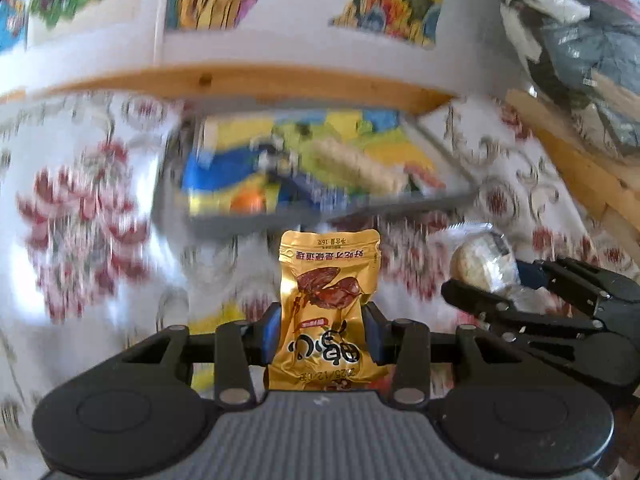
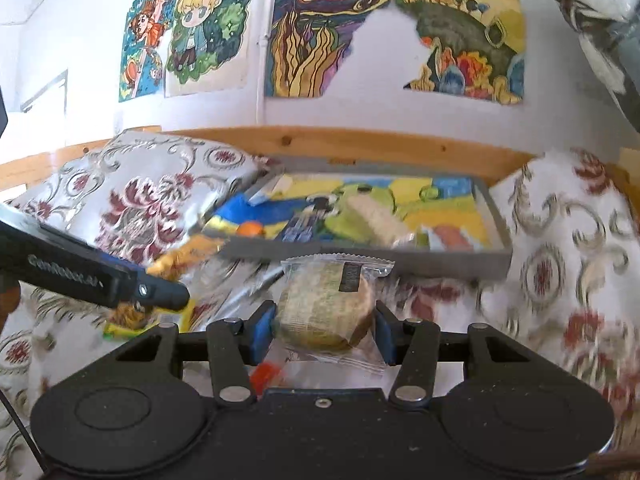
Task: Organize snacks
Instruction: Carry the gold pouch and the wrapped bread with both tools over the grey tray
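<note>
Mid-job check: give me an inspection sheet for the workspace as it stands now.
Surface: floral cloth, rumpled, with wooden rail behind.
Job's things: gold pouch in left gripper; wrapped round cake in right gripper; grey tray ahead already holds several snacks.
Clutter: yellow packet and orange-red wrapper loose on the cloth.
Grippers: both jaws closed on their snacks, side by side before the tray.
Cables: thin dark line at lower left edge of right view, unclear.
Surroundings: wall with colourful drawings; bundled fabric at upper right.
</note>
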Demonstrator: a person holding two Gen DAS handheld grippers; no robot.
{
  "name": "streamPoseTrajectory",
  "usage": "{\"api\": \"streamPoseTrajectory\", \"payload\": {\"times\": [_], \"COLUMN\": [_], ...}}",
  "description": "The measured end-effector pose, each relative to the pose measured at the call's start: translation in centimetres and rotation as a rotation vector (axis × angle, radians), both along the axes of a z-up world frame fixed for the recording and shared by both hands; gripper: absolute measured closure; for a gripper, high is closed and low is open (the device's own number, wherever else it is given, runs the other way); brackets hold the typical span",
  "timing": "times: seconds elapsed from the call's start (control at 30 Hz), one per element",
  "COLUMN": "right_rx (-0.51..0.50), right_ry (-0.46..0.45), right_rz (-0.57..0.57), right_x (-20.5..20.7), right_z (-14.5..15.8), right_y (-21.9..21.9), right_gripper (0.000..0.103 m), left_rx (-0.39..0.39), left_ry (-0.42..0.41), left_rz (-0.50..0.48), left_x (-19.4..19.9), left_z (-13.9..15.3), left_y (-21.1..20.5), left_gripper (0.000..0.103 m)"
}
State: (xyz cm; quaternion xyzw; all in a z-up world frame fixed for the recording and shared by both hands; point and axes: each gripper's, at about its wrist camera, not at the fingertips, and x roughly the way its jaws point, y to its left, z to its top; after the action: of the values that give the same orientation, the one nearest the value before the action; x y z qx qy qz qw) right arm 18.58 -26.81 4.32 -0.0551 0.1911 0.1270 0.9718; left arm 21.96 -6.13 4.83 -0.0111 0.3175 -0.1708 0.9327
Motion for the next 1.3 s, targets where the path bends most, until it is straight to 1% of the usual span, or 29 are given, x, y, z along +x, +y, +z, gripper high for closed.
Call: {"api": "streamPoseTrajectory", "payload": {"times": [0.13, 0.27, 0.33, 0.47, 0.53, 0.6, 0.7, 0.83, 0.97, 1.13, 1.3], "right_rx": [-0.017, -0.055, -0.078, -0.100, -0.081, -0.070, -0.081, -0.050, -0.084, -0.080, -0.086], "right_ry": [-0.018, -0.028, -0.032, -0.058, -0.040, -0.024, 0.004, 0.066, 0.077, 0.108, 0.106], "right_rz": [0.005, -0.017, -0.026, -0.061, -0.084, -0.100, -0.121, -0.153, -0.140, -0.145, -0.146], "right_x": [3.0, 5.7, 6.9, 9.4, 10.8, 12.1, 13.8, 15.6, 16.2, 16.4, 16.4], "right_z": [1.8, 2.7, 3.0, 3.6, 3.7, 3.6, 3.1, 2.9, 2.4, 1.8, 1.7], "right_y": [-0.9, -1.8, -2.2, -3.4, -4.2, -4.9, -5.4, -6.0, -5.8, -5.8, -5.6], "right_gripper": [0.050, 0.050, 0.050, 0.050, 0.050, 0.050, 0.050, 0.050, 0.050, 0.050, 0.049], "left_rx": [0.014, 0.040, 0.038, -0.014, -0.006, 0.005, 0.023, 0.029, 0.038, 0.052, 0.054], "left_ry": [-0.050, -0.078, -0.068, 0.006, 0.021, 0.034, 0.048, 0.060, 0.050, 0.045, 0.048], "left_rz": [-0.014, -0.029, -0.019, 0.045, 0.077, 0.088, 0.107, 0.140, 0.149, 0.152, 0.155], "left_x": [3.1, 6.4, 8.3, 12.3, 13.8, 15.1, 16.3, 17.3, 17.7, 17.7, 17.8], "left_z": [2.0, 2.9, 2.9, 2.5, 2.3, 1.9, 1.3, 0.6, 0.5, 0.5, 0.5], "left_y": [-1.5, -3.7, -4.6, -5.8, -6.7, -7.6, -8.4, -8.9, -9.1, -9.2, -9.3], "left_gripper": [0.057, 0.057, 0.057, 0.057, 0.057, 0.057, 0.057, 0.057, 0.056, 0.056, 0.055]}}
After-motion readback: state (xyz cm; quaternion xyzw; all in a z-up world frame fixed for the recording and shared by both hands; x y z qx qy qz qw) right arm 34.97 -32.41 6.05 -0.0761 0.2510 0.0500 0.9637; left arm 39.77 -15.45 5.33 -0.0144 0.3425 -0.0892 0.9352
